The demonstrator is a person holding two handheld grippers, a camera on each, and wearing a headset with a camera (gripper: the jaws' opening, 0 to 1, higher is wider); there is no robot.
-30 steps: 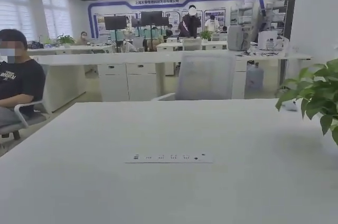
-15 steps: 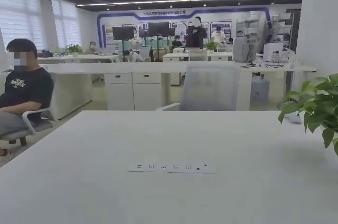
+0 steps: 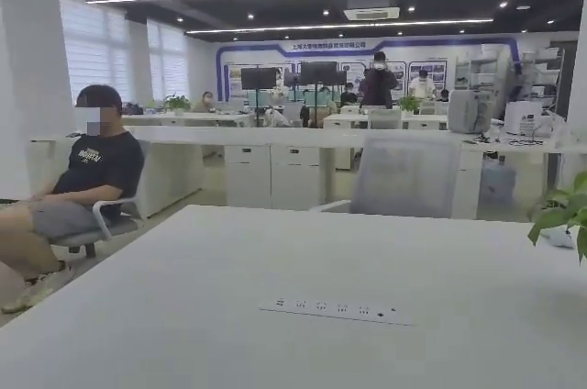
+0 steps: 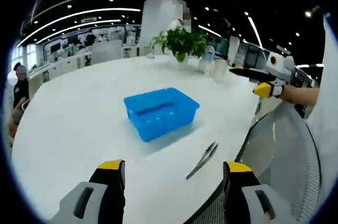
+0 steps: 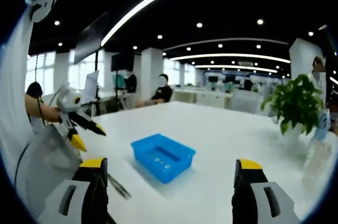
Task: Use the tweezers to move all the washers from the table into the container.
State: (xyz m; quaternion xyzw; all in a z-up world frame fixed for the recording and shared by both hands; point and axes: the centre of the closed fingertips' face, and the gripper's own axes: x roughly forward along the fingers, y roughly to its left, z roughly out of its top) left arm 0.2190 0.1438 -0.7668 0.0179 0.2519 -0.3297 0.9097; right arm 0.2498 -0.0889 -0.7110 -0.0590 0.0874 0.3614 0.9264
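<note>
Tweezers (image 4: 203, 159) lie on white office table (image 4: 79, 118) near blue container (image 4: 170, 127); all jaws apart.

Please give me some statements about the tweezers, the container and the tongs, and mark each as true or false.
1. The tweezers lie on the table. True.
2. The container is red. False: it is blue.
3. The left tongs grip the tweezers. False: they are open and hold nothing.
4. A plant stands on the table beyond the container. True.
5. The right tongs are open. True.
</note>
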